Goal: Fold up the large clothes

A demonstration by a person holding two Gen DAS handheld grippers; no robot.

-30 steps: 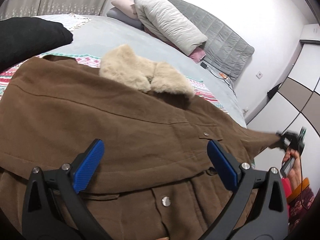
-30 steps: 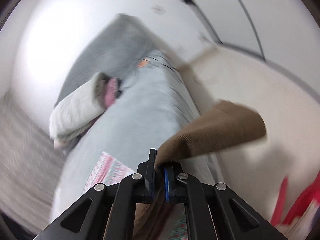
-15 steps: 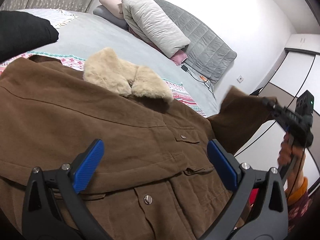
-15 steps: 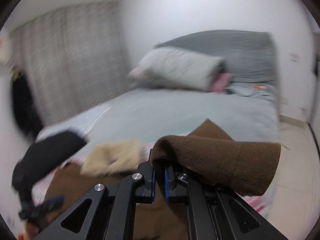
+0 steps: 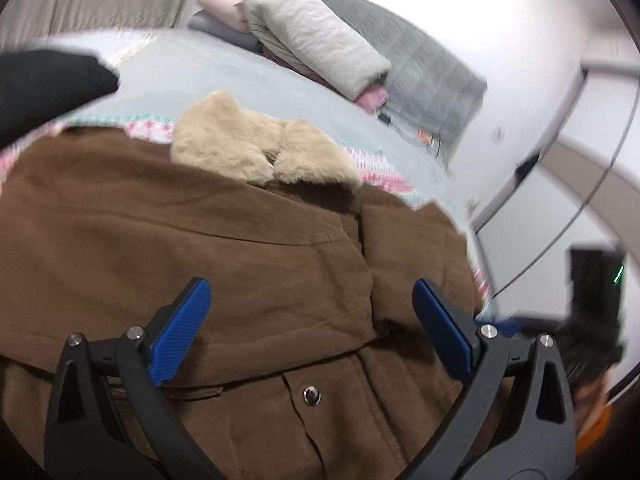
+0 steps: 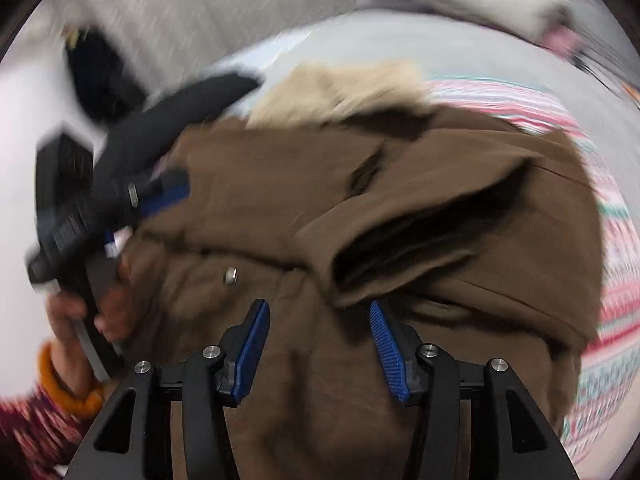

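Observation:
A large brown coat (image 5: 224, 264) with a beige fur collar (image 5: 256, 148) lies spread on the bed, front up. Its right sleeve (image 6: 460, 216) is folded in across the chest, cuff opening facing my right gripper. My left gripper (image 5: 312, 320) is open and empty, hovering over the coat's front near a snap button (image 5: 312, 394). My right gripper (image 6: 320, 340) is open, just above the coat below the sleeve cuff. The left gripper also shows in the right wrist view (image 6: 132, 200), held by a hand at the coat's left side.
The coat lies on a pink-patterned blanket (image 6: 608, 320) over a grey bed (image 5: 240, 76). A black garment (image 5: 44, 88) lies at the far left. Pillows (image 5: 316, 36) and a grey headboard (image 5: 432, 76) are at the back. A wardrobe (image 5: 580, 184) stands to the right.
My right gripper carried the sleeve inward over the coat's chest, then opened and let it go. The sleeve now lies folded across the front. My left gripper stayed open over the coat.

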